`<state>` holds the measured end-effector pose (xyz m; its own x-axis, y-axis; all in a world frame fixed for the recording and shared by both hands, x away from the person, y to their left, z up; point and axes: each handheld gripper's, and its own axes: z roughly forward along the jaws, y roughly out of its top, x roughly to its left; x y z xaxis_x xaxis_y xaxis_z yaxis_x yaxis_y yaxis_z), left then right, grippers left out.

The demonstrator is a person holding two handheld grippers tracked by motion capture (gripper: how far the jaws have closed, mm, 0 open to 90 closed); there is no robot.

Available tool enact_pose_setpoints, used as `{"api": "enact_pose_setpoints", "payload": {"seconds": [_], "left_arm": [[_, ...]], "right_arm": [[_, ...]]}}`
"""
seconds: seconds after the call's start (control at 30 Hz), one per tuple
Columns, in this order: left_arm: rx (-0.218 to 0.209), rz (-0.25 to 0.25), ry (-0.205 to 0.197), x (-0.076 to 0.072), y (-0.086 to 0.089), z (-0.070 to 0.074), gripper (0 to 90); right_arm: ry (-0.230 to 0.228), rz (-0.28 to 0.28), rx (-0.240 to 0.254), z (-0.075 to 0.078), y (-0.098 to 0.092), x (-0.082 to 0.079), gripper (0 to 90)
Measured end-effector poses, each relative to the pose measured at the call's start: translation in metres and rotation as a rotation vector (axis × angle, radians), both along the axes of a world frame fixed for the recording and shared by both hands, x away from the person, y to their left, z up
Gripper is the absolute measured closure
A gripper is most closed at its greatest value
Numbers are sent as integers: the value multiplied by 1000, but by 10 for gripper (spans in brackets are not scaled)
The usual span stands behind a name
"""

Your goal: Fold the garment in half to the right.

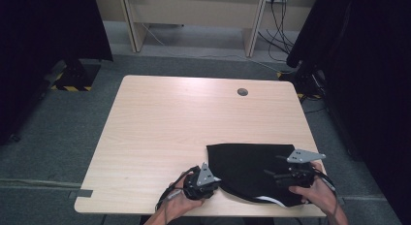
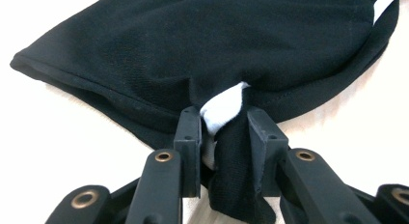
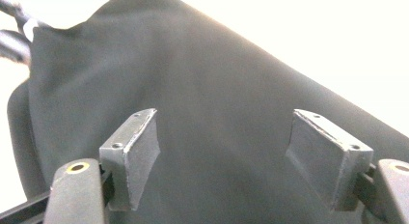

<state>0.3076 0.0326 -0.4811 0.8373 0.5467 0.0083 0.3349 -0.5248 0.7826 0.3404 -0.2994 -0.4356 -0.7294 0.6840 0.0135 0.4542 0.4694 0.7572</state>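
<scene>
- Black garment (image 1: 252,169) lying flat at the near right corner of the surface (image 1: 169,123), near hem close to the front edge, a thin white strip (image 1: 269,200) peeking out along that hem.
- Left tool (image 1: 213,182) at the garment's near left edge, jaws pressed together on a bunched fold of black cloth (image 2: 236,151) with a bit of white lining (image 2: 223,108) caught in the pinch.
- Right tool (image 1: 283,175) held above the right half of the garment, jaws spread wide, pads clear of the fabric (image 3: 222,137), nothing between them.
- Likely handling: soft, limp, light; no stiffness to carry a shape, so sagging and folding wherever unsupported.
- Knit surface looks matte and grippy rather than slippery; not fragile, though a thin pinch could slide off a single layer.
- Best hold judged to be at a seam or hem edge, gathering a doubled thickness as the left tool does; a matching pinch on the right edge would keep the cloth spread between both tools.
- Risk: lifting from one side alone would let the rest drag and crumple on the surface.
</scene>
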Motion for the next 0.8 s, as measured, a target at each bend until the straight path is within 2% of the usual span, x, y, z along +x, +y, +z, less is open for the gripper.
{"api": "enact_pose_setpoints", "payload": {"seconds": [0.37, 0.53, 0.8], "left_arm": [[0, 0, 0, 0, 0, 0, 690], [-6, -2, 11, 1, 1, 0, 684], [0, 3, 2, -1, 0, 0, 683]], "right_arm": [[0, 47, 32, 8, 44, 32, 272], [-4, 71, 35, 10, 60, 44, 272], [-4, 108, 36, 12, 89, 62, 276]]}}
